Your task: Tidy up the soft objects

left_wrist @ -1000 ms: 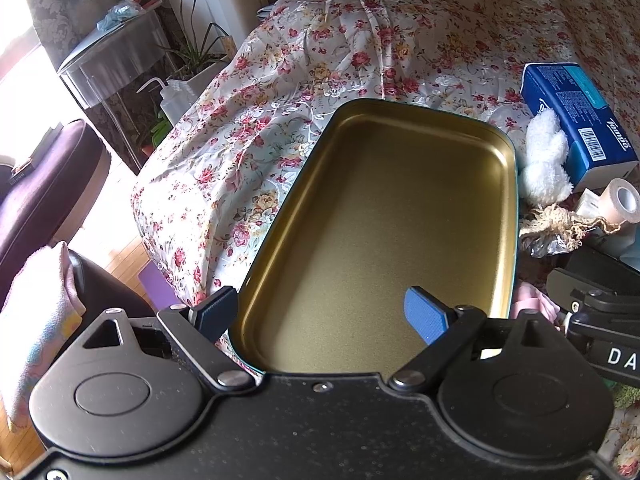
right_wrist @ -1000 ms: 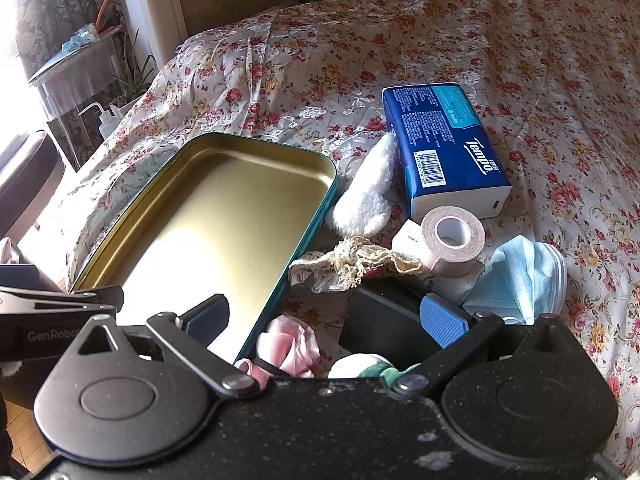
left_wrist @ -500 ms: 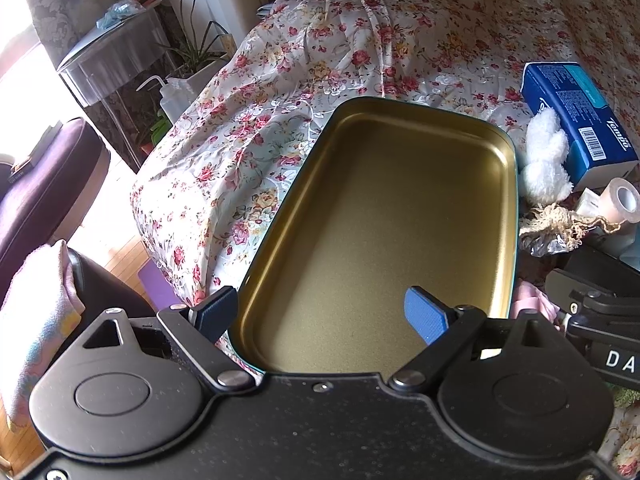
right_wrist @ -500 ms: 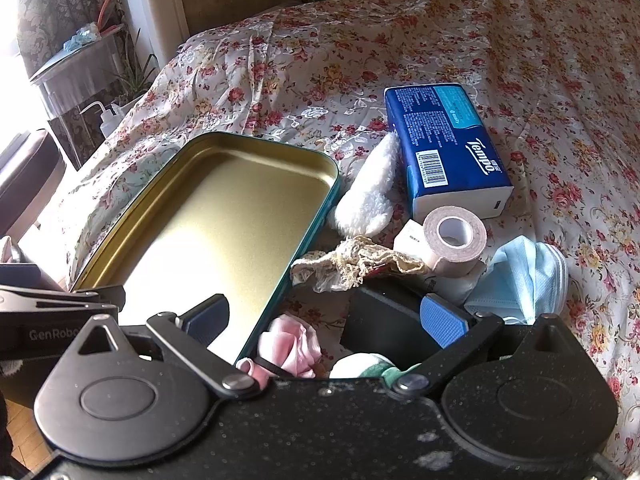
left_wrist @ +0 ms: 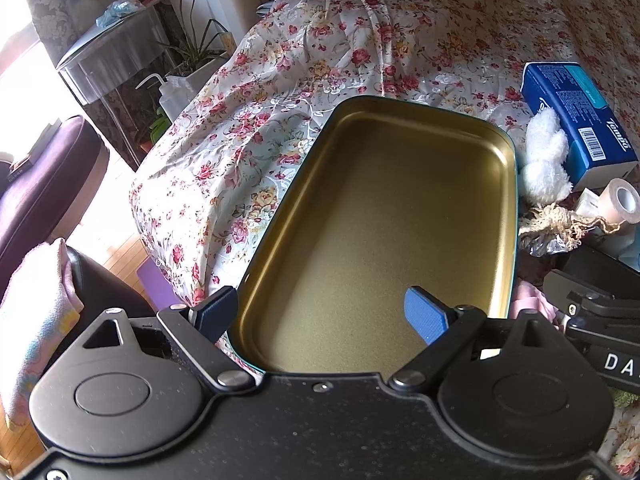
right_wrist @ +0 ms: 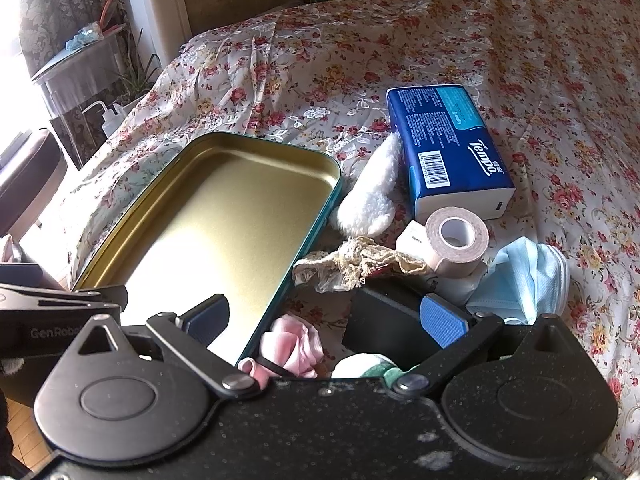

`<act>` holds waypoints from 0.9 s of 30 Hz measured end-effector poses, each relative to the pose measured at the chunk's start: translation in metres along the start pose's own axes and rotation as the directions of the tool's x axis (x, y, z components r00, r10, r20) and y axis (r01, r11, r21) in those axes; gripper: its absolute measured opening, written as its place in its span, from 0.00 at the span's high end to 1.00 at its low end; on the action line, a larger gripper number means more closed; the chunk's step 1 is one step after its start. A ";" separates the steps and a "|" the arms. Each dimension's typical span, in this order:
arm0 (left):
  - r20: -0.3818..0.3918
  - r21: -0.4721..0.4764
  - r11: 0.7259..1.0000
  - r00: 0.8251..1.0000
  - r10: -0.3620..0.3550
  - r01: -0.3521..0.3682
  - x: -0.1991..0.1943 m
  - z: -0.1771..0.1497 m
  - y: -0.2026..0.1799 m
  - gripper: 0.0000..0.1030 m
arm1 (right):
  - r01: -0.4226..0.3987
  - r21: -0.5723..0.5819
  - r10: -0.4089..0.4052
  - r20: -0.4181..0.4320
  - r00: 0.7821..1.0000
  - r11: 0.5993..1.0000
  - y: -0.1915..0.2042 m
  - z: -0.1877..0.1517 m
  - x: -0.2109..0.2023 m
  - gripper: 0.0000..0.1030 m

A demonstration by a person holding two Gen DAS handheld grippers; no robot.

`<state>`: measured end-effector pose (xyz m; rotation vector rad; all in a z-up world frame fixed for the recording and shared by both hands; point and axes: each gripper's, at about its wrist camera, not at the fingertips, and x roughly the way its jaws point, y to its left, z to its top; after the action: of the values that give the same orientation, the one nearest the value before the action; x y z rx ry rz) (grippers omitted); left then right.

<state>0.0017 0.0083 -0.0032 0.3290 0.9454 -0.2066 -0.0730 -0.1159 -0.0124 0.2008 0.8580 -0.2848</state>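
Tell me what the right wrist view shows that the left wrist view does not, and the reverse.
Right wrist view only: the light blue face mask, fully visible, and the white and green soft item by the right gripper, open above the pink cloth.

Left wrist view only: the purple seat and the pink towel beside the bed; the left gripper, open over the tin's near end.

Both: the empty gold tin, white fluffy piece, blue tissue pack, tape roll and lace scrap.

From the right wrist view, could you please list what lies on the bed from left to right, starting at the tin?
Gold tin tray → white fluffy toy → blue tissue pack; nearer the camera, pink cloth → lace scrap → tape roll → blue face mask.
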 end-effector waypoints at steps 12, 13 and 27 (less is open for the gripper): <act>0.076 0.004 0.999 0.996 -0.041 0.041 -0.014 0.008 -0.004 0.15 | 0.053 0.041 -0.060 0.180 0.982 0.998 -0.024 0.016 -0.042 0.01; 0.080 0.012 0.999 0.995 -0.053 0.052 -0.015 0.009 -0.007 0.15 | 0.063 0.063 -0.073 0.187 0.980 0.996 -0.032 0.019 -0.044 0.01; 0.021 0.231 0.948 0.973 -0.228 0.217 -0.023 -0.010 -0.062 0.15 | 0.224 0.409 -0.278 0.077 0.957 0.885 -0.161 0.025 -0.052 0.01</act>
<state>-0.0383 -0.0447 -0.0012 0.4258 0.9130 -0.5311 -0.1397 -0.2666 0.0340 0.4447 0.6845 -0.7129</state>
